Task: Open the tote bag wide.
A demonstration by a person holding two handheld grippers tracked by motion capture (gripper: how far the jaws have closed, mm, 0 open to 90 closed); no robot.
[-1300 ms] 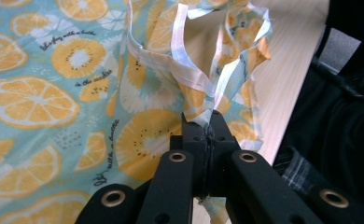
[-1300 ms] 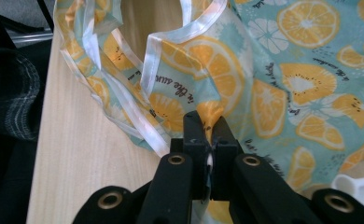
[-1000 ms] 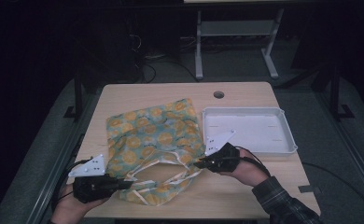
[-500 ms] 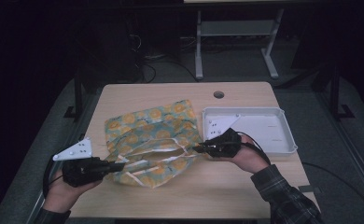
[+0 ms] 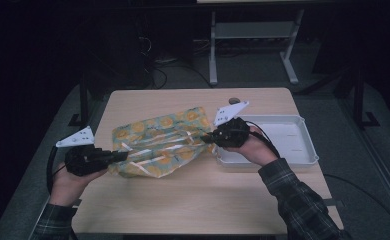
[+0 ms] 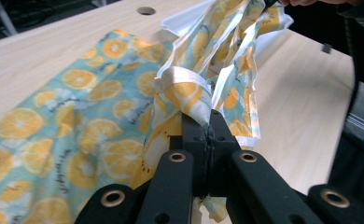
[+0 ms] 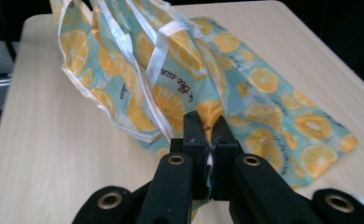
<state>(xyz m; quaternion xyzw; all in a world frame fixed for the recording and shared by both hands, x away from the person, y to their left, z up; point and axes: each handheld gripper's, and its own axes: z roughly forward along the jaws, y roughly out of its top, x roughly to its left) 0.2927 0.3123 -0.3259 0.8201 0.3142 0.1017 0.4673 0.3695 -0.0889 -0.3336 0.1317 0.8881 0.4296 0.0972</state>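
A light-blue cloth with orange slices and white edging (image 5: 158,142) is stretched between my two grippers, its near side raised off the wooden table (image 5: 198,200) and its far part still lying flat. My left gripper (image 5: 124,156) is shut on the cloth's left end; the left gripper view shows the cloth (image 6: 189,95) bunched in the closed jaws (image 6: 207,122). My right gripper (image 5: 206,137) is shut on the right end, above the tray's left rim. The right gripper view has the fabric (image 7: 180,79) pinched between the black jaws (image 7: 209,125).
A shallow white tray (image 5: 303,150) sits on the table's right side, under the right hand. A round hole (image 5: 234,100) lies near the table's far edge. Metal table legs (image 5: 213,50) and cables stand on the dark floor beyond.
Both grippers have risen and moved away from me with the cloth ends in them. The cloth's near edge has lifted and pulled taut between them.
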